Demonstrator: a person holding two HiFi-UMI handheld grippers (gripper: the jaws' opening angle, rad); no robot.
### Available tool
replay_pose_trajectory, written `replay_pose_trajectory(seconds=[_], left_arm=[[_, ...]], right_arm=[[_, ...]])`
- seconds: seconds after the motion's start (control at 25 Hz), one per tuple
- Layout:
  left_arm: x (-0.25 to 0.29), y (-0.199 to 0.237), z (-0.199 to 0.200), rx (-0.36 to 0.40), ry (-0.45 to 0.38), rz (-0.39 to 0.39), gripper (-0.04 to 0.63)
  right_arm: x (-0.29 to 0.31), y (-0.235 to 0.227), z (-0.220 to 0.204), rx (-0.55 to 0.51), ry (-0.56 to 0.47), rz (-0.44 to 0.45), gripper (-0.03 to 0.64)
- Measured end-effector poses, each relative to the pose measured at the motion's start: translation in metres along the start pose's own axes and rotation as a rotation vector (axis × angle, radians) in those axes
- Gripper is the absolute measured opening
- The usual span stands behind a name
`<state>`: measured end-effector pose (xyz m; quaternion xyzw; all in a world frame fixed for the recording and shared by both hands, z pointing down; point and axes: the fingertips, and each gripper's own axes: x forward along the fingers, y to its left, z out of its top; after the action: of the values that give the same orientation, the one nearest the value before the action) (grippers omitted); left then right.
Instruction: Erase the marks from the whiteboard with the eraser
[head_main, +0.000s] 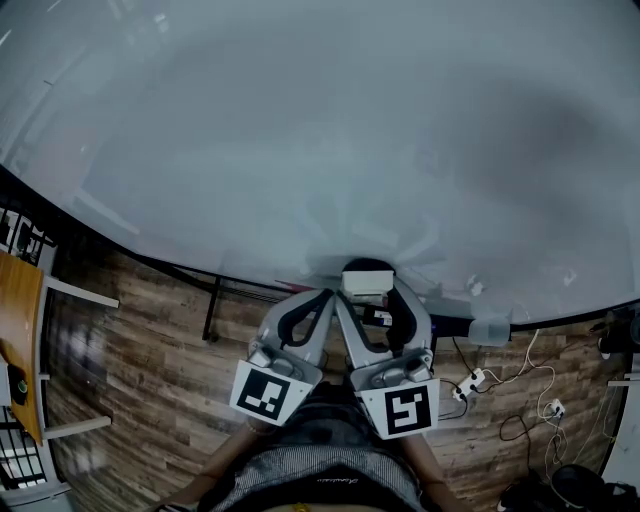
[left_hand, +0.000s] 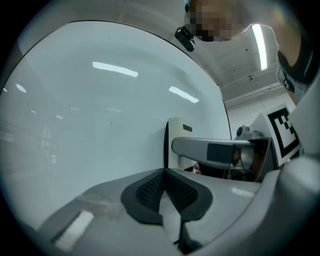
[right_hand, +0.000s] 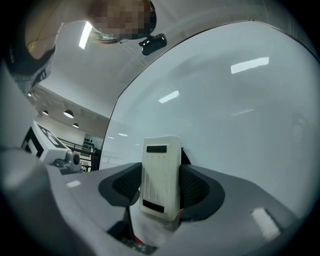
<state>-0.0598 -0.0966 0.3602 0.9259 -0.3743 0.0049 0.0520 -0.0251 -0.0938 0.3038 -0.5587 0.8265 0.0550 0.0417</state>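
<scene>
My right tongs (right_hand: 161, 192) pinch the eraser (right_hand: 159, 165), and its dark side looks to be on the whiteboard (head_main: 300, 130). My left tongs (left_hand: 165, 192) are pressed together with nothing in them. If I push too hard, the eraser may twist and slip out.

Dim, fisheye-warped edges — streaky glare on whiteboard (left_hand: 100, 130).
</scene>
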Motion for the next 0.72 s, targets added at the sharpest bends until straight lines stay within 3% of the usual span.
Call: replay_pose_trajectory(seconds=[0.72], left_arm=[[-0.059,0.097,-0.01,-0.018,0.002,0.011,0.003]], right_arm=[[0.072,0.09,-0.013,-0.01,-0.015,0.017,0.242]])
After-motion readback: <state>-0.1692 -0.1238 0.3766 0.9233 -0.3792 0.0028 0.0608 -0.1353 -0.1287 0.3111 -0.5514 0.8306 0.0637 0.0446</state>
